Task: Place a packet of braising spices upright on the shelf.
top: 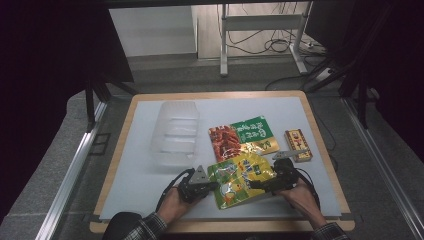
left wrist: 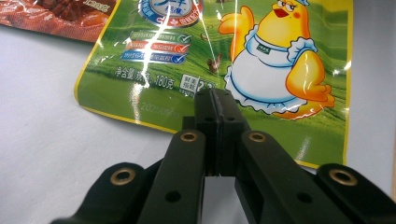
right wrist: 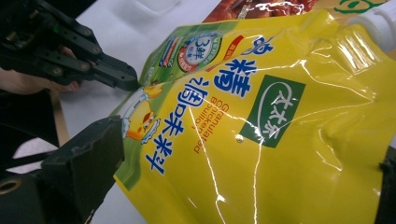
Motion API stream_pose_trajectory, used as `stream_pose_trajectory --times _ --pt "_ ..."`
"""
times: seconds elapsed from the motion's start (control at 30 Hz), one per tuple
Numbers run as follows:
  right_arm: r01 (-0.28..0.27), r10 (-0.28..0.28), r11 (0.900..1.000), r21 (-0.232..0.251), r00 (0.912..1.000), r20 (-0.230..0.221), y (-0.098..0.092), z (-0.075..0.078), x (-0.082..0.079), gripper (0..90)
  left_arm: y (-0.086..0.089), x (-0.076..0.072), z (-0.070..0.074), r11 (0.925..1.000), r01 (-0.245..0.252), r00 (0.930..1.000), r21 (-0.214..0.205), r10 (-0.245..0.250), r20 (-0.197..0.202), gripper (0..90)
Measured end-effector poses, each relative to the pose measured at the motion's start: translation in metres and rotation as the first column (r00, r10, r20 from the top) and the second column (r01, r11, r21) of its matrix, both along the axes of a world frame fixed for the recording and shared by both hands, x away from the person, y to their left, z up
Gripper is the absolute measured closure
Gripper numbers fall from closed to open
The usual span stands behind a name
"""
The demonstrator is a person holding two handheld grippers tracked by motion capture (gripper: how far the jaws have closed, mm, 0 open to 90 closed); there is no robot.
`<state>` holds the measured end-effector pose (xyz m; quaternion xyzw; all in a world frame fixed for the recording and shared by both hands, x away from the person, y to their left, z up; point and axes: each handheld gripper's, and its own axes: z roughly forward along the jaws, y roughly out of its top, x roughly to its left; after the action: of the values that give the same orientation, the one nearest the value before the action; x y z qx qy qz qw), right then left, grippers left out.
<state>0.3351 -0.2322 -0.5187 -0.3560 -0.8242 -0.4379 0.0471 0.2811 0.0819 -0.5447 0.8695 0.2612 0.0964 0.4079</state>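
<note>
Near edge of the counter (top: 135, 165): the yellow-green seasoning pouch (top: 240, 179) lies flat between both hands, overlapping the red-green pouch (top: 243, 136) behind it. Left tongs (top: 214, 185) are closed at the pouch's left edge; whether they pinch the film is hard to make out. Right tongs (top: 254, 184) stand wide apart astride the pouch, one jaw cut off by the frame. A clear plastic tray (top: 175, 132) and a small box (top: 298, 145) lie farther back.

The glossy yellow-and-green seasoning pouch (top: 241, 178) carries a cartoon yellow chicken in a white apron and blue lettering; the neighbouring foil packet (top: 243, 137) is red-brown, green and gold.
</note>
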Motion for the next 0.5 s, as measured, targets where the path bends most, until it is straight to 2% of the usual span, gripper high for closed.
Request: stream_pose_trajectory --times 0.03,0.1,0.17,0.2,0.23,0.3,0.33,0.37,0.4,0.43,0.5 --pt "0.0 0.0 1.0 0.0 1.0 0.0 0.0 0.0 0.0 4.0 0.0 0.0 0.0 1.0 0.0 1.0 0.0 0.0 0.0 90.0" --pt "0.004 -0.004 0.9995 -0.031 1.0 0.002 0.002 0.0 -0.001 4.6 0.0 0.0 0.0 1.0 -0.001 1.0 -0.003 0.001 -0.001 90.0" --pt "0.051 -0.047 0.9932 -0.104 0.9983 0.036 0.005 0.004 -0.003 17.3 0.0 0.0 0.0 1.0 -0.002 1.0 -0.005 0.002 -0.003 90.0" --pt "0.051 -0.047 0.9932 -0.104 0.9983 0.036 0.005 0.004 -0.003 17.3 0.0 0.0 0.0 1.0 -0.003 1.0 -0.003 0.003 -0.001 90.0" --pt "0.076 -0.069 0.9896 -0.122 0.996 0.057 0.006 0.005 -0.004 24.0 0.0 0.0 0.0 1.0 -0.005 1.0 -0.002 0.005 0.001 90.0" --pt "0.111 -0.106 0.9879 -0.108 0.9929 0.054 0.002 0.009 -0.003 35.8 0.0 -0.001 0.0 0.9999 -0.013 0.9999 -0.001 0.013 0.004 88.5" --pt "0.135 -0.133 0.9884 -0.071 0.9908 0.025 -0.004 0.011 -0.001 45.5 0.0 -0.001 0.0 0.9999 -0.015 0.9999 -0.002 0.015 0.002 86.5" --pt "0.135 -0.133 0.9884 -0.071 0.9908 0.025 -0.004 0.011 -0.001 45.5 0.0 0.0 0.0 0.9999 -0.016 0.9999 -0.005 0.016 0.0 86.5" --pt "0.143 -0.142 0.9879 -0.06 0.9897 0.018 -0.006 0.011 0.0 49.7 0.001 0.0 0.001 0.9998 -0.017 0.9999 -0.003 0.017 -0.003 85.0" --pt "0.154 -0.152 0.9863 -0.06 0.988 0.024 -0.007 0.012 -0.001 58.7 0.001 0.0 0.002 0.9998 -0.02 0.9998 0.0 0.02 -0.005 82.9" --pt "0.154 -0.149 0.9854 -0.074 0.9869 0.062 -0.008 0.015 -0.003 67.0 0.002 0.001 0.003 0.9997 -0.022 0.9998 0.008 0.022 -0.005 77.0"
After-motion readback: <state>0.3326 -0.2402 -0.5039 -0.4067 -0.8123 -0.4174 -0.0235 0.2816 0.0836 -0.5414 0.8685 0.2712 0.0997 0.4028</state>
